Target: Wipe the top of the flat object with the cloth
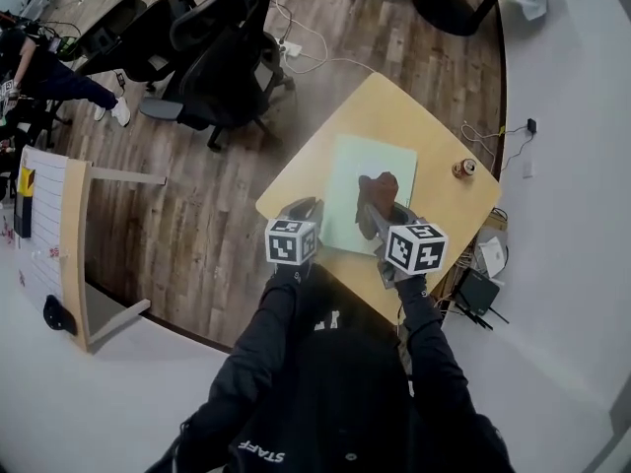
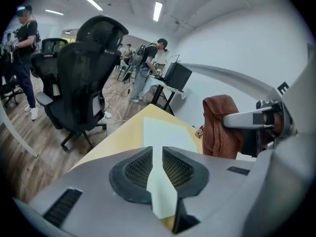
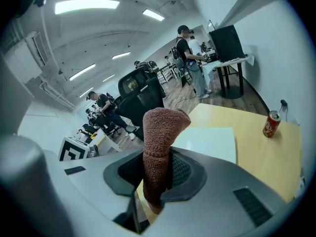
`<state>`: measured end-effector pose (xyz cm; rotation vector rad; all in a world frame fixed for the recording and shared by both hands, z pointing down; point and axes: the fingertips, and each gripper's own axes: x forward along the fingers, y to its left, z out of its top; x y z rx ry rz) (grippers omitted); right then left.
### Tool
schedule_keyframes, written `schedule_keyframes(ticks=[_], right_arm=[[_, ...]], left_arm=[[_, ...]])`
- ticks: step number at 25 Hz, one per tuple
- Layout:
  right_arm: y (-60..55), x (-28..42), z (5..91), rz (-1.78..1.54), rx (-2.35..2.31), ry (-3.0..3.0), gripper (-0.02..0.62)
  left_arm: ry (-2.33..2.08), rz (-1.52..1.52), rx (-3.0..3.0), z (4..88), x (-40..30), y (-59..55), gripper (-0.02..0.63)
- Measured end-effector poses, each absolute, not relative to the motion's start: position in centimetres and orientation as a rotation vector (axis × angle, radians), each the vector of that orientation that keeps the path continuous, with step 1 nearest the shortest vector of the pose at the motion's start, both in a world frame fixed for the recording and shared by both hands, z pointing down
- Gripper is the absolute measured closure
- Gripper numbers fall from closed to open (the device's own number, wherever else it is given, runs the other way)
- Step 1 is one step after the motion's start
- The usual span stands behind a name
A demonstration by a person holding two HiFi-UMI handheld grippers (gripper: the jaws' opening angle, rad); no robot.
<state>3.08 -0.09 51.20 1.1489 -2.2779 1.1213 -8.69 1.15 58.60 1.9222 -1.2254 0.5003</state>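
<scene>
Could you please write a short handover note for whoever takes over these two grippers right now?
Left gripper: jaws slightly apart, empty, by the pale green sheet's near edge.
Right gripper: shut on the brown cloth, which is over the sheet; contact unclear.
Sheet lies flat on the wooden table.
Done: cloth in grip. Left: wipe the sheet's top.

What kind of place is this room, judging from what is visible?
Probably an open office or lab workspace: black office chairs, a monitor on a desk, and a power strip with cables on the wooden floor.
</scene>
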Motion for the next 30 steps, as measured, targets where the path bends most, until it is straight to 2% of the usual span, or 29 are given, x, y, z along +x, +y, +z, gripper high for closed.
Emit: schedule_keyframes(ticks=[3, 12, 20, 30], right_arm=[[-3.2, 2.1, 53.8, 1.181, 1.148, -2.251, 0.492], [-10.2, -1.6, 59.7, 1.383, 1.082, -2.219, 0.491], [-15.5, -4.9, 64.0, 1.472, 0.967, -2.211, 0.491], [-15.1, -1.0, 68.0, 1.438, 1.016, -2.067, 0.486]], left_arm=[[-1.178, 0.529, 1.882, 61.6, -8.8, -0.6, 0.514], [-0.987, 0.620, 1.861, 67.0, -7.1, -3.0, 0.446], [-0.881, 0.663, 1.847, 69.2, -5.9, -3.4, 0.450], [-0.845, 0.667, 1.803, 69.6, -6.0, -3.3, 0.460]])
